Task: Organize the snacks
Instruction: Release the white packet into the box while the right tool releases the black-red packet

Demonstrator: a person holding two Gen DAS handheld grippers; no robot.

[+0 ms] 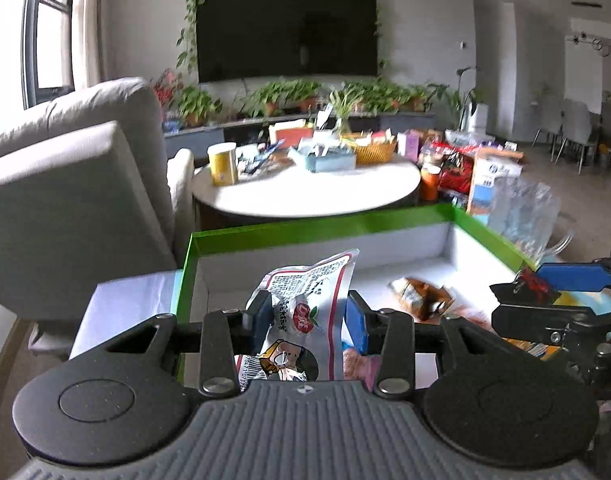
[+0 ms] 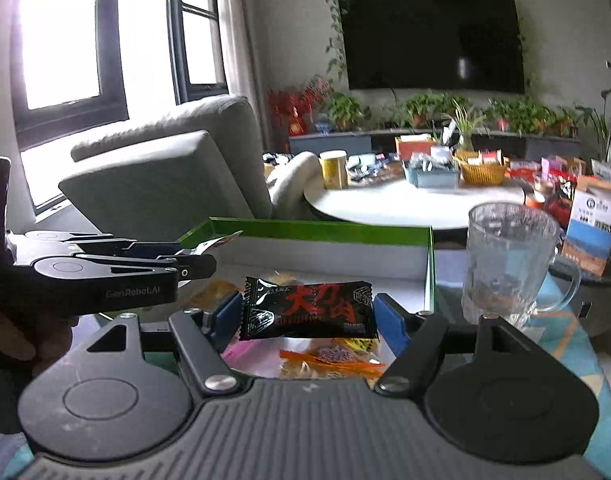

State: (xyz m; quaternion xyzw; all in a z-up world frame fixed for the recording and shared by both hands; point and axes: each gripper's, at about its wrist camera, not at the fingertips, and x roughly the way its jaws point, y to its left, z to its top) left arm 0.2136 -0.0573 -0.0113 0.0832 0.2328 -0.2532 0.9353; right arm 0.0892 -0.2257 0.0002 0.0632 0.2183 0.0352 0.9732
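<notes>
While your left gripper (image 1: 309,316) pinches a white snack packet (image 1: 305,304) between its blue pads, the packet stands upright over the near edge of the green-rimmed box (image 1: 313,229). You can see small black print on its upper half, a red border down its sides, a red round logo in the middle and a cartoon figure with a barcode near the bottom. Its top corner is bent and crinkled.

Your right gripper (image 2: 307,312) is clamped on a black snack packet (image 2: 308,307), gripping it by its two short ends so that it lies crosswise and level. It has large red characters across the front, small white marks at either side and crimped ends. It hangs just in front of the box, above a loose heap of orange and pink wrappers (image 2: 325,358) that are too blurred to count.

Count two held packets, one per gripper. Inside the box, on its white floor, you have one brown and orange wrapped snack (image 1: 421,298) lying towards the right side; a further orange piece shows in the right wrist view, partly hidden. One clear glass mug (image 2: 509,264) with a handle stands just right of the box. Behind the box is one round white table (image 1: 305,196) crowded with boxes, a yellow can (image 1: 222,163) and a yellow basket (image 1: 375,151).
</notes>
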